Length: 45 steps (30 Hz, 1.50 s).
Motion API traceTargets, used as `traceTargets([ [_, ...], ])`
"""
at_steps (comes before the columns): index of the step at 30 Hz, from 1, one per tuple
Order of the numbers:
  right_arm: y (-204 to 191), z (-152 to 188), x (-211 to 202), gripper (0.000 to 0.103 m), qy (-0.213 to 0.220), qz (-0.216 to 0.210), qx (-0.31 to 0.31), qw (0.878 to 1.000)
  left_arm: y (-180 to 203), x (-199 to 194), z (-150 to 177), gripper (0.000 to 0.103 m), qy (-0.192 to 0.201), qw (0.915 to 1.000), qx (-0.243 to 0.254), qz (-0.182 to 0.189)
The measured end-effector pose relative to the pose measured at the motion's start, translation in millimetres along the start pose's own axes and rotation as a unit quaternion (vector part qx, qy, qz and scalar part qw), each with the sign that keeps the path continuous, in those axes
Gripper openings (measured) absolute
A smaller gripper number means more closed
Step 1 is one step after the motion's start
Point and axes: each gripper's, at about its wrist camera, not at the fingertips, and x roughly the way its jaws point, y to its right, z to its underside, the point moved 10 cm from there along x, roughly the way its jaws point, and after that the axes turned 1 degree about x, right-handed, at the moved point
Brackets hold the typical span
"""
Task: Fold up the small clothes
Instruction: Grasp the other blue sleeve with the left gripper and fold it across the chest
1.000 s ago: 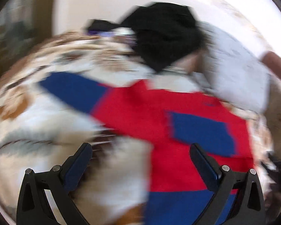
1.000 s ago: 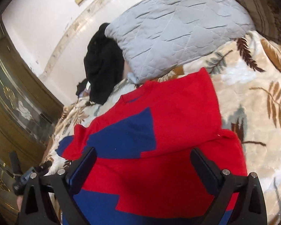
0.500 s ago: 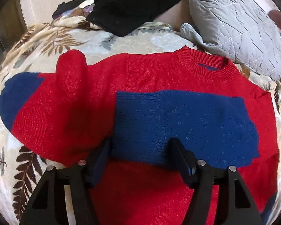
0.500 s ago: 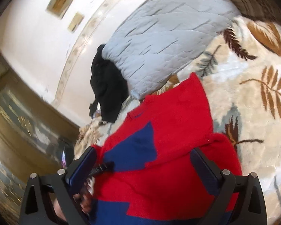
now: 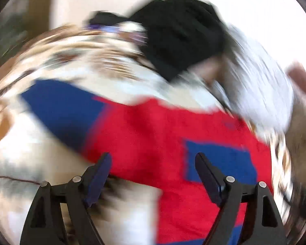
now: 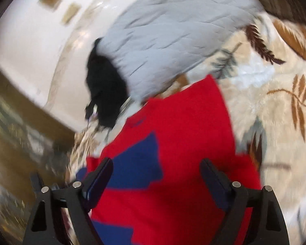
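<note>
A small red sweater point(image 5: 163, 134) with blue patches lies on a leaf-patterned blanket; its left sleeve with a blue cuff stretches out to the left. It also shows in the right wrist view point(image 6: 183, 143), with its right sleeve folded over the body. My left gripper point(image 5: 153, 165) is open above the sweater's lower left part, holding nothing. My right gripper point(image 6: 157, 171) is open above the sweater's lower body, holding nothing. Both views are motion-blurred.
A grey quilted pillow point(image 6: 173, 36) and a black garment point(image 6: 106, 89) lie beyond the sweater's collar; both show in the left wrist view too, pillow point(image 5: 261, 94), black garment point(image 5: 183, 36). The blanket point(image 6: 275, 102) spreads to the right. A white wall stands behind.
The left gripper was narrowed over the sweater's middle half a second ago; it has opened wider and swung left and back. The right view shifted slightly; its jaws stay open.
</note>
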Motion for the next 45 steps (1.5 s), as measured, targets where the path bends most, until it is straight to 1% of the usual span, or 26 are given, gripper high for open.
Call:
traceTargets([
  [1,-4.7,8.9,1.9,0.089,-0.004,0.0,-0.007,1.0,-23.2,-1.2,-7.9,0.084,0.003,0.9995,-0.033,0.0],
  [2,-7.9,18.6,5.9,0.089,-0.008,0.001,-0.017,1.0,-57.2,-0.9,-17.2,0.084,0.004,0.9963,-0.085,-0.003],
  [5,-12.7,34.1,23.7,0.089,-0.029,0.006,-0.042,0.999,-136.4,5.2,-34.1,0.083,0.007,0.9756,-0.219,0.004],
  [6,-11.6,37.9,27.8,0.089,-0.036,0.004,-0.048,0.998,-151.7,9.7,-38.2,0.083,0.006,0.9711,-0.239,0.004],
  [8,-10.1,43.3,35.6,0.089,-0.041,0.003,-0.052,0.998,-174.3,14.9,-45.5,0.082,0.007,0.9677,-0.252,-0.006],
  [13,2.5,47.2,43.2,0.089,-0.047,0.006,-0.037,0.998,-177.4,29.6,-71.6,0.082,0.018,0.9681,-0.25,0.006],
  [16,4.0,44.8,45.0,0.089,-0.046,0.005,-0.035,0.998,-189.0,44.1,-68.4,0.082,0.003,0.9654,-0.261,-0.004],
  [20,1.5,44.6,45.1,0.089,-0.046,0.005,-0.039,0.998,-193.8,50.2,-68.4,0.082,0.005,0.963,-0.269,0.003],
  [22,0.6,45.5,46.7,0.089,-0.048,0.003,-0.041,0.998,-196.6,49.6,-68.9,0.068,0.001,0.9626,-0.271,-0.007],
  [23,-0.3,46.4,47.1,0.089,-0.049,0.004,-0.042,0.998,-200.2,50.8,-68.2,0.045,-0.005,0.9626,-0.27,-0.021],
  [24,-0.7,46.6,47.4,0.089,-0.049,0.004,-0.044,0.998,-207.3,53.2,-65.9,0.015,-0.017,0.9615,-0.271,-0.043],
  [25,-1.0,46.5,47.5,0.089,-0.049,0.004,-0.045,0.998,-213.2,55.3,-63.2,0.011,-0.028,0.959,-0.278,-0.05],
  [26,-1.3,46.5,47.1,0.089,-0.048,0.004,-0.045,0.998,-217.6,57.3,-61.5,0.01,-0.035,0.9539,-0.295,-0.041],
  [28,-1.3,44.7,45.9,0.089,-0.045,0.005,-0.045,0.998,-217.8,53.2,-63.9,0.009,-0.039,0.9539,-0.293,-0.054],
  [29,-0.7,43.2,44.1,0.089,-0.041,0.008,-0.045,0.998,-209.2,43.5,-70.7,0.008,-0.029,0.9616,-0.259,-0.085],
  [30,-0.2,41.3,42.4,0.089,-0.036,0.008,-0.043,0.998,-199.5,35.7,-77.5,0.008,-0.016,0.9681,-0.229,-0.101],
  [32,0.8,36.0,37.0,0.089,-0.025,0.005,-0.037,0.999,-150.9,7.5,-99.3,0.007,0.034,0.9834,-0.127,-0.125],
  [33,1.2,33.2,33.9,0.089,-0.019,0.004,-0.034,0.999,-121.5,-5.4,-106.5,0.007,0.054,0.9875,-0.087,-0.12],
  [35,1.4,26.4,26.6,0.089,-0.005,-0.001,-0.027,1.0,-51.3,-29.8,-114.2,0.007,0.087,0.9925,-0.018,-0.085],
  [36,1.6,23.1,23.0,0.089,0.001,-0.003,-0.025,1.0,0.4,-43.7,-113.9,0.007,0.103,0.9927,0.03,-0.056],
  [37,1.9,19.7,19.0,0.089,0.009,-0.006,-0.021,1.0,31.4,-50.7,-112.6,0.007,0.11,0.9917,0.055,-0.037],
  [39,2.1,14.1,12.6,0.089,0.02,-0.008,-0.017,1.0,114.9,-63.5,-97.1,0.007,0.111,0.9876,0.108,0.028],
  [40,3.0,11.2,9.0,0.089,0.026,-0.01,-0.013,1.0,160.5,-67.3,-82.7,0.007,0.105,0.983,0.137,0.063],
  [43,8.7,2.0,-1.6,0.089,0.043,-0.017,0.005,0.999,248.1,-59.9,-37.4,0.01,0.062,0.971,0.184,0.139],
  [44,12.0,-0.7,-3.8,0.089,0.047,-0.021,0.014,0.999,278.1,-47.2,-11.3,0.017,0.029,0.9629,0.21,0.167],
  [45,14.6,-2.6,-4.0,0.089,0.047,-0.024,0.025,0.998,291.9,-32.7,7.7,0.045,0.007,0.9573,0.235,0.168],
])
